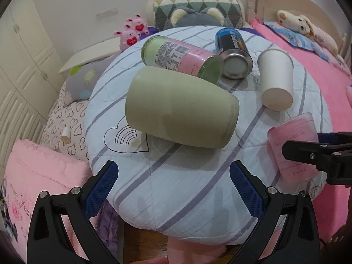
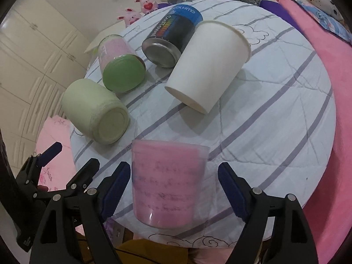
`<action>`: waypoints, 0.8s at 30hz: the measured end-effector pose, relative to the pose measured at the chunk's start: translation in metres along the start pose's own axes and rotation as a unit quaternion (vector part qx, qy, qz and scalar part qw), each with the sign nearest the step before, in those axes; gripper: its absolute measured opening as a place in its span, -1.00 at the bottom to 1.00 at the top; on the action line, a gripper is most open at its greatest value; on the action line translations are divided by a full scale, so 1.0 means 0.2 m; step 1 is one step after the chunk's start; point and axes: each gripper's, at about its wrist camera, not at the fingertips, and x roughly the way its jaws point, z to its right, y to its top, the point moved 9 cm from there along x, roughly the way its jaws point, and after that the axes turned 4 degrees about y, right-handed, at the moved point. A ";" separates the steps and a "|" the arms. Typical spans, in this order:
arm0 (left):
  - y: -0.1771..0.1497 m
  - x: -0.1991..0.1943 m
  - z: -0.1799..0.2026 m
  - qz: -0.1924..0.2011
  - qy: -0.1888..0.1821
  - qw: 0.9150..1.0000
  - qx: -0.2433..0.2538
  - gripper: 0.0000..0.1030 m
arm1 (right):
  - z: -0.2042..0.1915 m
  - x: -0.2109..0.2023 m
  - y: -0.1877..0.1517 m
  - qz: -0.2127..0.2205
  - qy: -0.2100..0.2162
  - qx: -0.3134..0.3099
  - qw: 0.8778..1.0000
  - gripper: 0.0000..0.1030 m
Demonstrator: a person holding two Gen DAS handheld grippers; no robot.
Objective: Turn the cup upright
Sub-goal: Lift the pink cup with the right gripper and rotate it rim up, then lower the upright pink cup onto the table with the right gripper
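Several cups lie on their sides on a round striped cushion [image 1: 176, 198]. A pale green cup [image 1: 180, 110] lies just ahead of my left gripper [image 1: 173, 187], which is open and empty. A clear pink cup [image 2: 168, 182] lies between the fingers of my right gripper [image 2: 173, 189], which is open around it without touching. That pink cup also shows in the left wrist view [image 1: 294, 147]. A white paper cup [image 2: 206, 66] lies further back, also in the left wrist view [image 1: 276, 79].
A pink-and-green jar [image 1: 180, 58] and a black-and-blue can [image 1: 233, 52] lie on the cushion's far side. Pillows and plush toys [image 1: 132, 33] sit behind. A pink bedspread [image 1: 312, 66] is to the right, a pink pillow [image 1: 41, 176] to the left.
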 end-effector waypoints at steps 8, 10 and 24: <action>0.01 -0.02 0.01 0.004 -0.002 1.000 -0.012 0.99 | 0.04 -0.11 -0.09 0.014 0.012 0.003 1.000 0.61; 0.01 -0.03 0.02 0.004 -0.004 1.000 -0.014 0.99 | 0.06 -0.16 -0.09 0.025 0.005 -0.001 1.000 0.61; 0.01 -0.09 0.14 0.007 -0.020 1.000 -0.013 0.99 | 0.17 -0.31 -0.15 0.049 -0.016 -0.012 0.999 0.61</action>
